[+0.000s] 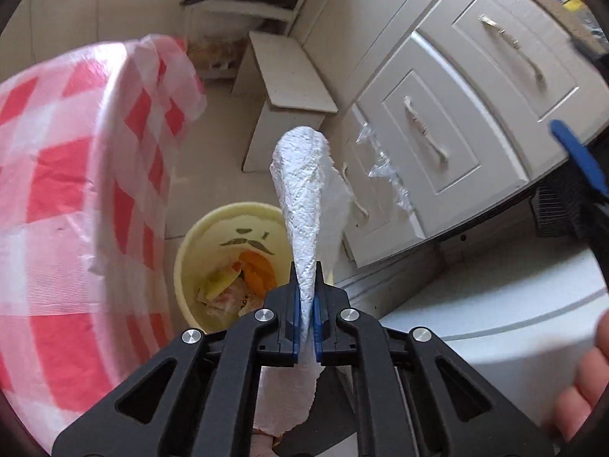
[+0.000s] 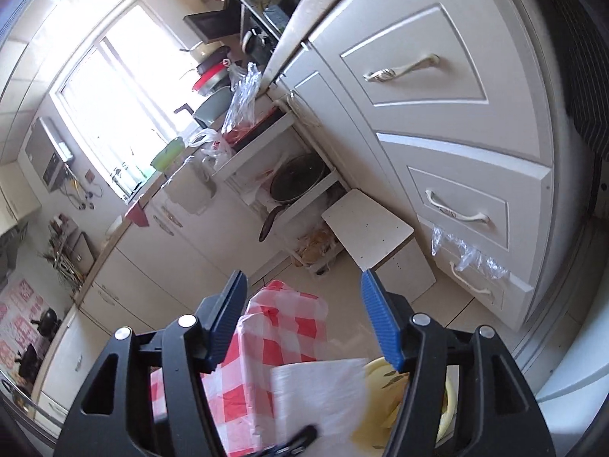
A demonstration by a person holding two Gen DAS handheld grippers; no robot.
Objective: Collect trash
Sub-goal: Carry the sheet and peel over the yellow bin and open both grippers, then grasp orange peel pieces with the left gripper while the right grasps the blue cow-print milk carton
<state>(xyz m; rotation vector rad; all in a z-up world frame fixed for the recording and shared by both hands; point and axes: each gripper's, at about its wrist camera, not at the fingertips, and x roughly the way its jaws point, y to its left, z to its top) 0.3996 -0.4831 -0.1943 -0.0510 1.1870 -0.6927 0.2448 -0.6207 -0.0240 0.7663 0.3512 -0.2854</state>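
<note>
My left gripper [image 1: 307,297] is shut on a white paper towel [image 1: 304,198], which sticks up between the blue pads and hangs below them. Below it stands a yellow trash bin [image 1: 190,251] with a moustache print, holding food scraps and paper. A bin lined with a red-and-white checked bag [image 1: 57,190] is at the left, close by. My right gripper [image 2: 304,304] is open and empty, held above the checked bag [image 2: 281,327], the paper towel [image 2: 319,396] and the yellow bin [image 2: 377,369].
White drawers [image 1: 456,114] with curved handles are to the right, one with clear plastic film [image 1: 384,167] on it. A small white stool [image 1: 289,80] stands behind the bins. A white round surface [image 1: 495,316] is at lower right. A counter, window and pot shelves [image 2: 297,182] lie further off.
</note>
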